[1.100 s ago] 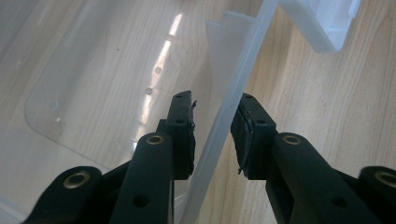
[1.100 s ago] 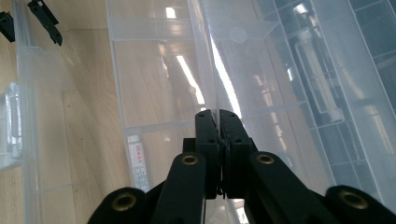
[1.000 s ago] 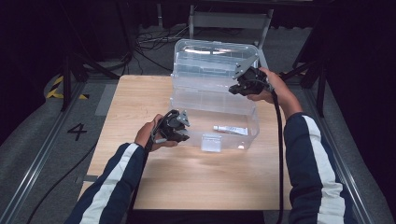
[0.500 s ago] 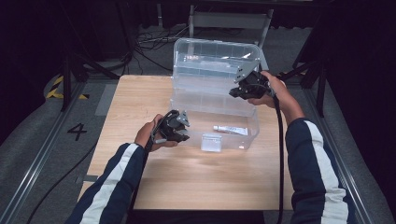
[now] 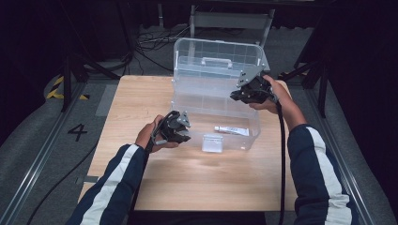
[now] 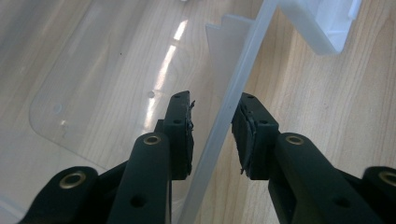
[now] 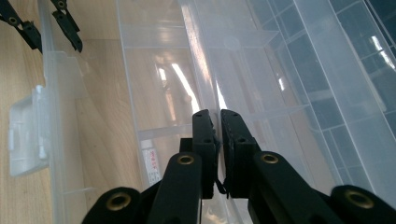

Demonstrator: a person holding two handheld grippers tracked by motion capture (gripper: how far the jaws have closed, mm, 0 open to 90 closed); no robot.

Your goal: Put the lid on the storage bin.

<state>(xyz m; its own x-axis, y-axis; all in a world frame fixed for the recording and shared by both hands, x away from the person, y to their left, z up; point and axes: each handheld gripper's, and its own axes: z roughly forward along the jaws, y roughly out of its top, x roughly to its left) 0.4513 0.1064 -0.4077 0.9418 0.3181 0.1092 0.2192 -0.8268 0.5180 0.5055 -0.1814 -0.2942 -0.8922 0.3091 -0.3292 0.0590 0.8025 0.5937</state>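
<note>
Two tools were on the clear plastic box (image 5: 213, 117) at once. The right tool (image 7: 217, 140) had its jaws pressed together on a thin inner wall of the box, with the divided lid (image 5: 218, 58) standing open beyond it. The left tool (image 6: 212, 135) sat spread, one jaw either side of the box's front wall (image 6: 233, 107), not yet biting. A small tube (image 5: 231, 131) lay in the box, below and ahead of the right tool. The risk, I judged: that slick, thin plastic could slip out of the right pinch if pulled at an angle. If the left tool closed off-centre, the light box might skid across the worktop (image 5: 141, 98) or twist.
</note>
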